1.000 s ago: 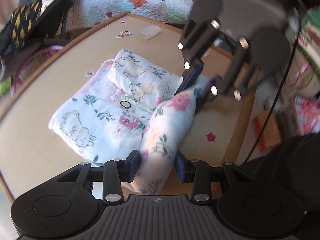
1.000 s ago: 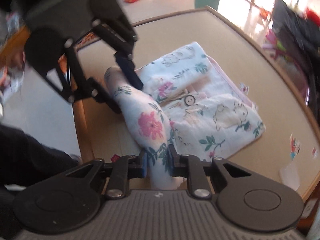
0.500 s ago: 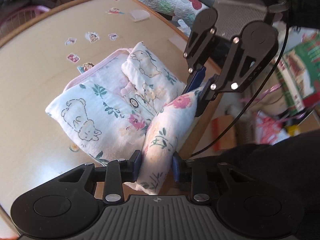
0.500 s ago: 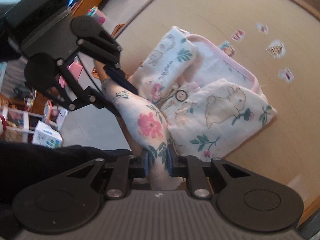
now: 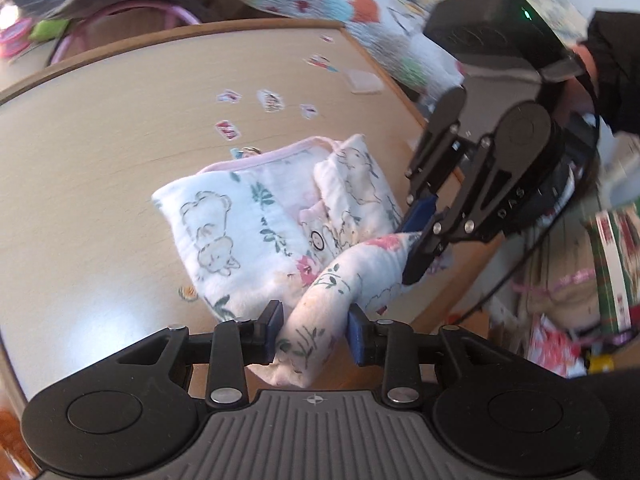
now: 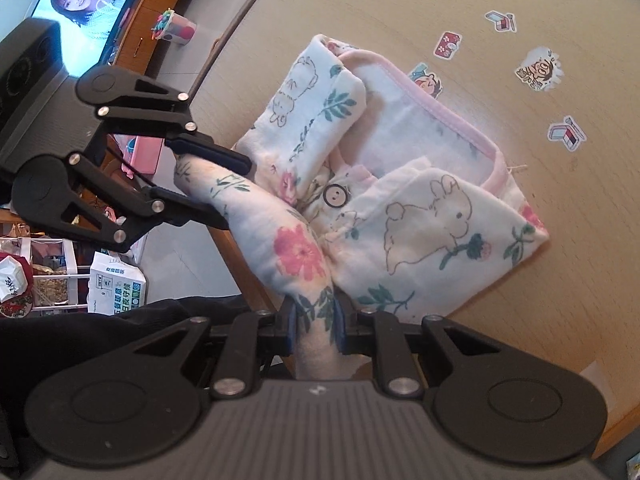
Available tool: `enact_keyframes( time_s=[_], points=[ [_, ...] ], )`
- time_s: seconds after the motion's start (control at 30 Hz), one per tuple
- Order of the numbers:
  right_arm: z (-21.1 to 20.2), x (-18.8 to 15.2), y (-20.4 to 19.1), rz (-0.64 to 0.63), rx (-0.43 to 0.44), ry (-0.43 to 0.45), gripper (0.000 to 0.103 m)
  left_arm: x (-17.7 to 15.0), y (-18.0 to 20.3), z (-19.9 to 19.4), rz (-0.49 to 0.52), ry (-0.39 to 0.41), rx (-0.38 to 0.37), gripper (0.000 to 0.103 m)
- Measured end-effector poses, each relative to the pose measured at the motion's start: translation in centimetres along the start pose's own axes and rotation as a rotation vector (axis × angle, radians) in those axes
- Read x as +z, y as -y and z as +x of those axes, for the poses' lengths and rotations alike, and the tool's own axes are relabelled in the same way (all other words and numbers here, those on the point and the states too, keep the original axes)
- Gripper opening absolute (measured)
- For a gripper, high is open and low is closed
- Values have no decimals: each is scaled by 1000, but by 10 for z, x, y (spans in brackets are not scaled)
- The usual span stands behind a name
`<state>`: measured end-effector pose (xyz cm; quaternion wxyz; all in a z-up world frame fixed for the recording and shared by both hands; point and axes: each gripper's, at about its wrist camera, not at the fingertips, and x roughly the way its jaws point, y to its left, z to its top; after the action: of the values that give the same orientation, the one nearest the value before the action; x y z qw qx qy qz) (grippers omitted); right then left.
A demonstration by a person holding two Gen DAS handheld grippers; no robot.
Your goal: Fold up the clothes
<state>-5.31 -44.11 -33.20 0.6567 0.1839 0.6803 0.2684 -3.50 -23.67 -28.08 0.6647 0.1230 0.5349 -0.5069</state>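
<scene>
Both tools hold one rolled edge of the garment at the table's near edge.

Your table [image 5: 100, 168] is the broad tan surface, with small stickers [image 6: 540, 69] scattered on its far part. The floral garment [image 5: 256, 232] lies partly folded on it, close to the edge, a pink-trimmed panel uppermost and one round button [image 6: 335, 196] showing at the middle. Its near edge is lifted into a rolled strip [image 6: 288, 236] that runs between your two tools. Your left tool [image 5: 316, 332] is narrowed onto one end of that strip, cloth bulging between the blue pads. Your right tool [image 6: 314, 320] pinches the other end tightly, fingers almost together. Each tool shows in the other's view, clamped on the same strip.
</scene>
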Motion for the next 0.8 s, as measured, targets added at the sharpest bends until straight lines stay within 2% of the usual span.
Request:
enact_keyframes(
  time_s=[0.13, 0.3, 0.6, 0.8],
  points=[
    [-2, -2, 3, 13, 6, 0, 19, -4, 2, -6, -87, 47, 58, 36],
    [0, -2, 0, 19, 0, -5, 22, -1, -12, 12, -261, 9, 93, 40],
    [-24, -13, -20, 21, -107, 98, 27, 14, -25, 28, -357, -74, 104, 44],
    [-20, -15, -26, 25, -217, 130, 27, 15, -25, 34, -355, -80, 108, 44]
  ],
)
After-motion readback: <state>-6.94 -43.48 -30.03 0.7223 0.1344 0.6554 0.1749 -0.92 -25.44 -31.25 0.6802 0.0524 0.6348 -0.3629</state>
